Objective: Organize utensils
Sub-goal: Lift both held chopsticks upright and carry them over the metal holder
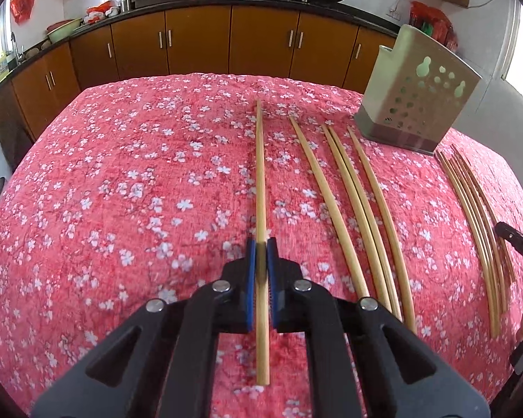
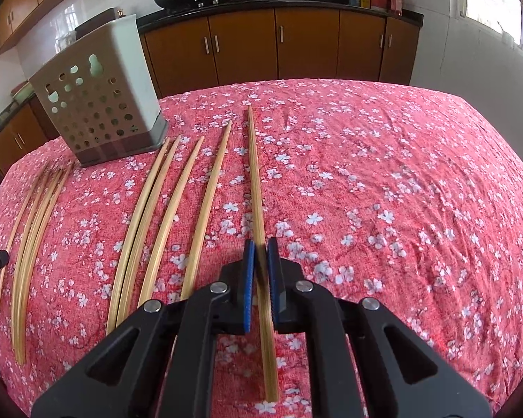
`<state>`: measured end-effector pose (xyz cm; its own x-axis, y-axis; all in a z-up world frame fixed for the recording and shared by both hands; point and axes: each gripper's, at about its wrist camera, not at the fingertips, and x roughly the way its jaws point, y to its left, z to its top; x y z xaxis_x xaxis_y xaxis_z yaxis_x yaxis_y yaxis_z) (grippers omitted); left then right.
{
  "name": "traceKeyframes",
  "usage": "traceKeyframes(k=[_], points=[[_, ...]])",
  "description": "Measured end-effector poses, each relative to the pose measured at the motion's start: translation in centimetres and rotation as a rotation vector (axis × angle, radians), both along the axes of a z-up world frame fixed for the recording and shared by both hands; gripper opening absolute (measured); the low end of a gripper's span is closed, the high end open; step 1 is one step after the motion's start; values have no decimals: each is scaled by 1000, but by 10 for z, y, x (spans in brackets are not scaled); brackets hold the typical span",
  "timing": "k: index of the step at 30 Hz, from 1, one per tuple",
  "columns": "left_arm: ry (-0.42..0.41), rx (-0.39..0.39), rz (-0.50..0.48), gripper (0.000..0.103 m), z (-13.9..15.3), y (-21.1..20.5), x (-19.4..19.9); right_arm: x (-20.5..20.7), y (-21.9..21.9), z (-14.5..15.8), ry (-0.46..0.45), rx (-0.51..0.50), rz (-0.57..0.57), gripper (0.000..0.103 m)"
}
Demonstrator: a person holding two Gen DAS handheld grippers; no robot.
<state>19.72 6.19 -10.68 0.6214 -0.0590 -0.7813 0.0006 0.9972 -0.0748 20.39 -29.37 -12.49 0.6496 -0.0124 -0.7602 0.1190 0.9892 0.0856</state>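
My left gripper (image 1: 260, 244) clamps one chopstick (image 1: 260, 174); my right gripper (image 2: 260, 244) clamps another chopstick (image 2: 256, 181). Only the right view shows the open cloth (image 2: 401, 191) beyond. The holder (image 2: 97, 111) stands near loose chopsticks (image 2: 146, 216); contents hidden.

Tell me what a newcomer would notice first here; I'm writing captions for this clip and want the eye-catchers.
First, the red floral tablecloth that fills both views. Next, pale chopsticks in rows on it: each gripper is shut on one, the left gripper on the left chopstick, the right gripper on the right chopstick. Then the perforated utensil holder, standing at the table's far side behind the rows.
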Motion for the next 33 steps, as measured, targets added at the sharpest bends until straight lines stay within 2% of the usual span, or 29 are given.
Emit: traceKeyframes(k=[12, 16, 26, 33], points=[[-2, 27, 10, 8, 1, -3, -9, -10, 1, 2, -5, 4, 16, 8], [-20, 6, 17, 8, 12, 0, -8, -18, -1, 20, -75, 23, 17, 8], [-209, -37, 58, 8, 79, 12, -19, -38, -6, 85, -284, 18, -10, 8], [-346, -50, 86, 8, 131, 16, -21, -39, -9, 116, -380, 13, -19, 8]])
